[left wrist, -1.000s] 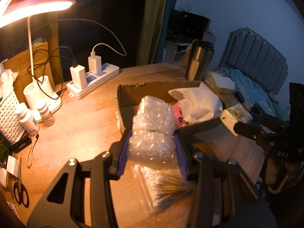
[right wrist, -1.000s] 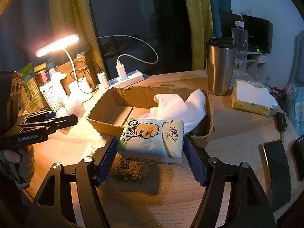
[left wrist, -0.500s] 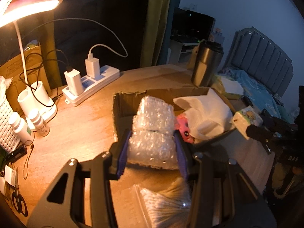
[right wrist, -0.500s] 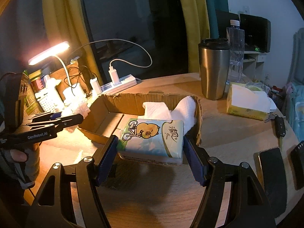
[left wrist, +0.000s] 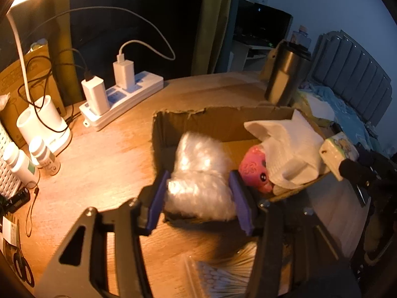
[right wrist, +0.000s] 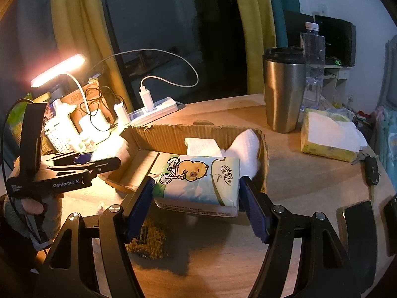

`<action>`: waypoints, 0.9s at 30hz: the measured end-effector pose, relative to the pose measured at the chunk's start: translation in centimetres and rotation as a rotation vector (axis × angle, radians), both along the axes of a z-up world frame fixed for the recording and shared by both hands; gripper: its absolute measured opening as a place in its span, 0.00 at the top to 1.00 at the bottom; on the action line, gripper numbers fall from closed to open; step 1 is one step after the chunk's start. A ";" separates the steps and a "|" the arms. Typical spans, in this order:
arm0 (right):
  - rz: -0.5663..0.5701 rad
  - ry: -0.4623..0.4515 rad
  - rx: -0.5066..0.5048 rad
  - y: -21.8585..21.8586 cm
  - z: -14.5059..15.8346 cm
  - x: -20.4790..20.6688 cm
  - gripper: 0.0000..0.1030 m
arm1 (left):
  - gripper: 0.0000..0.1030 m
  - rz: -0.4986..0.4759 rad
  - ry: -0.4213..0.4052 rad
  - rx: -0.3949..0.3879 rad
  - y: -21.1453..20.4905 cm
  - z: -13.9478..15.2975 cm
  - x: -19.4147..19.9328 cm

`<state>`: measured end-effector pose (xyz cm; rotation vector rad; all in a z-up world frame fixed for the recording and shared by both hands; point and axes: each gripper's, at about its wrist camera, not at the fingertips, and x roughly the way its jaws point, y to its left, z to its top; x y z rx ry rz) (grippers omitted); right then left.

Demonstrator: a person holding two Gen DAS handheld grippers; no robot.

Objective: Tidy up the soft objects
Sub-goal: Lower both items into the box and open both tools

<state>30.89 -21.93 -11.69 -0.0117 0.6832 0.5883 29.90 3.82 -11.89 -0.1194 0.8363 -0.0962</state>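
Note:
My left gripper [left wrist: 198, 198] is shut on a wad of bubble wrap [left wrist: 201, 173] and holds it over the near left corner of an open cardboard box [left wrist: 213, 121]. In the box lie a pink plush toy [left wrist: 255, 168] and a white cloth [left wrist: 285, 146]. My right gripper [right wrist: 196, 201] is shut on a tissue pack [right wrist: 198, 178] with a cartoon on it, held just above the box's near edge [right wrist: 265, 164]. The left gripper [right wrist: 82, 166] shows at the left in the right wrist view, the tissue pack [left wrist: 337, 149] at the right in the left wrist view.
A power strip [left wrist: 121, 101] with chargers, a desk lamp base [left wrist: 42, 124] and small bottles [left wrist: 42, 154] stand left of the box. A steel tumbler [right wrist: 282, 89], water bottle [right wrist: 312, 62] and yellow tissue box [right wrist: 327, 139] stand behind right. A bag of cotton swabs [left wrist: 223, 278] lies near. Phones [right wrist: 357, 233] and keys [right wrist: 369, 166] lie right.
My left gripper has carried the bubble wrap forward from beside the box to over its near corner. My right gripper has brought the tissue pack closer to the box's edge.

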 end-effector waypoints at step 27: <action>0.118 0.037 -0.089 10.3 -0.7 1.3 0.29 | 0.48 -0.005 -0.004 -0.093 4.3 -1.5 -1.4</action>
